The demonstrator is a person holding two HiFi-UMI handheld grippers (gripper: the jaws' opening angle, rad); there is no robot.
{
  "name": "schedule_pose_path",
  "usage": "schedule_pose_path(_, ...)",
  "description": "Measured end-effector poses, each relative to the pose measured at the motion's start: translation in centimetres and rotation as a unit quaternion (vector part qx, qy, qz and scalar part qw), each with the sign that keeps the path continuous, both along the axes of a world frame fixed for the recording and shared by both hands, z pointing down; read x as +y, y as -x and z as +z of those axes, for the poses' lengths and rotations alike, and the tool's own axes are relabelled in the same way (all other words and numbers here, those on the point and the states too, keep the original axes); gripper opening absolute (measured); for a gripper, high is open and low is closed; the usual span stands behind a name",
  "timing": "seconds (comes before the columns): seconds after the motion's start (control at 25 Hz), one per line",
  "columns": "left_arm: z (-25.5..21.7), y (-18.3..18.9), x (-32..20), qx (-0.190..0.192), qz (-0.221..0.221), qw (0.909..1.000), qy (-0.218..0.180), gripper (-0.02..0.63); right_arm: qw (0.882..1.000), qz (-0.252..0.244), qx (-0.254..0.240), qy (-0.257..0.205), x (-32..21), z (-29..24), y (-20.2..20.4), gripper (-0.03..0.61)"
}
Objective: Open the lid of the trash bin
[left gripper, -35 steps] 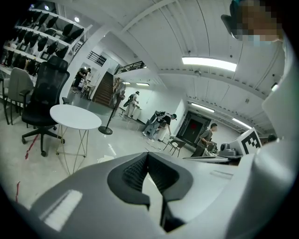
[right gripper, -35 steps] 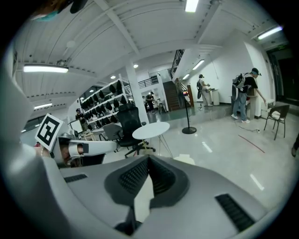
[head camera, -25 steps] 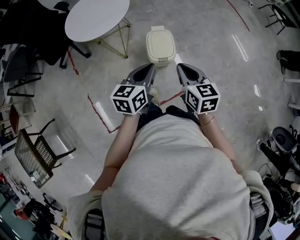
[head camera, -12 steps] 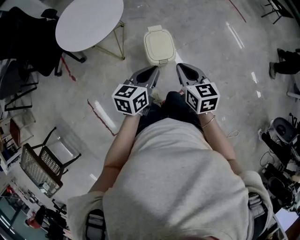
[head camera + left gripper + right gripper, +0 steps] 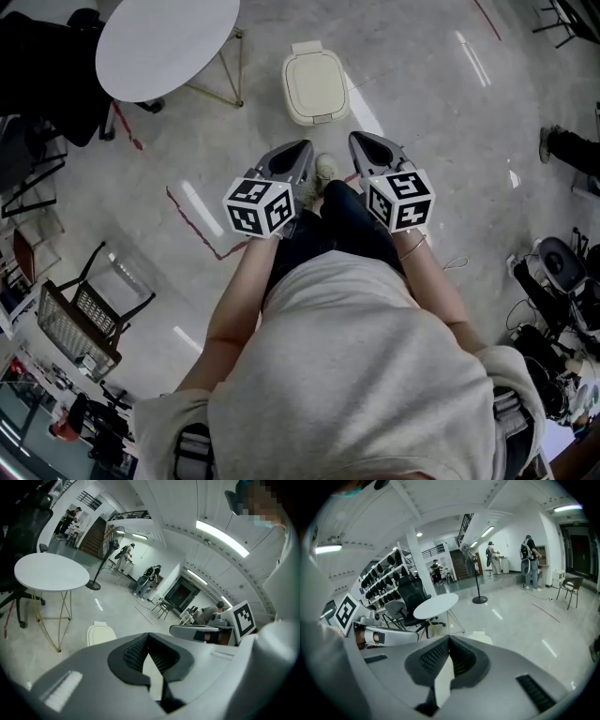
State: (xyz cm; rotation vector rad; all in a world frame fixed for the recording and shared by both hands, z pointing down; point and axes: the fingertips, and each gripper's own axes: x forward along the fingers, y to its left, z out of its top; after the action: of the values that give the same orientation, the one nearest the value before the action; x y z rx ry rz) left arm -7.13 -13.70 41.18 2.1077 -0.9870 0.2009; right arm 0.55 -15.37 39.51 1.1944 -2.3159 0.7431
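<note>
Fingers of the left gripper [image 5: 300,148] and the right gripper [image 5: 360,141] are pressed together, holding nothing. We locate the trash bin [image 5: 315,86] on the floor straight ahead, lid [image 5: 316,82] down and apart from both grippers. Its long axis runs away from us. We judge the left gripper marginally nearer. The round table [image 5: 202,58] stands to its left; open floor lies right.

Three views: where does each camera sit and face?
Head view: on the head, looking down at the bin; arms, torso, left gripper, right gripper show.
Left gripper view: on the left gripper, facing bin and table; shut jaws show.
Right gripper view: on the right gripper, same way; shut jaws show.
Shared: bin, table.
</note>
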Motion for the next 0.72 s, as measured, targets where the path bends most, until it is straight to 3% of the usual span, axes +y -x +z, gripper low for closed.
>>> schedule_pose_path(0.28, 2.9, -0.6, -1.2, -0.017, 0.003, 0.9996, 0.022, 0.009, 0.998, -0.046, 0.003, 0.044, -0.9, 3.9, -0.3, 0.008)
schedule_pose_path(0.72, 7.4, -1.9, -4.0, -0.046, -0.011, 0.9985, 0.028, 0.009, 0.995, -0.08, 0.004, 0.06, -4.3, 8.1, -1.4, 0.008)
